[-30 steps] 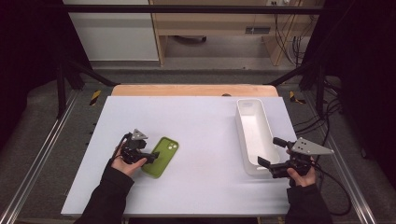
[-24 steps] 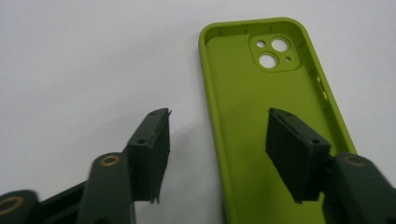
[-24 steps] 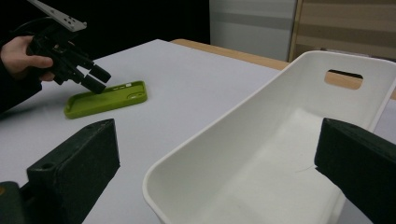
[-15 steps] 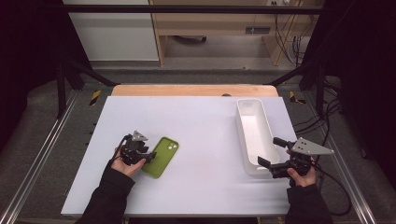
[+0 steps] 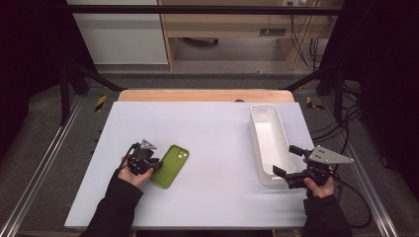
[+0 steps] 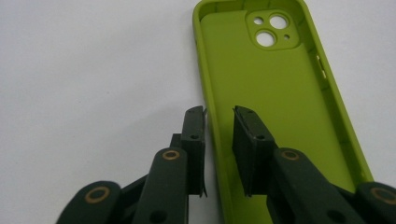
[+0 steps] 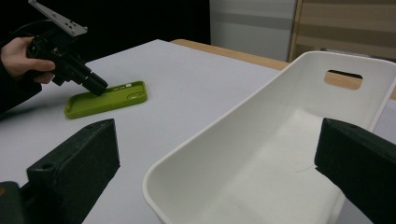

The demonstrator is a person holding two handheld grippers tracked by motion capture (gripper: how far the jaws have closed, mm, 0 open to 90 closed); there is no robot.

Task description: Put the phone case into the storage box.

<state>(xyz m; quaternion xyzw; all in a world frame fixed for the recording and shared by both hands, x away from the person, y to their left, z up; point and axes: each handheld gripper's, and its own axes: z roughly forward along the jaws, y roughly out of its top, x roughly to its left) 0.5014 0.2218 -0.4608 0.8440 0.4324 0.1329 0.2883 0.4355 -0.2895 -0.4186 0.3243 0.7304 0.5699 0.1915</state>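
Your white rectangular plastic bin sits between the spread right hand-held gripper jaws. Your left hand-held gripper, jaws parted, straddles the lime-green silicone phone case wall; the flexible wall could slip free.

Matt, seemingly silicone phone case; smooth glossy plastic bin; matt tabletop.

On the table, phone case lies left, bin right.
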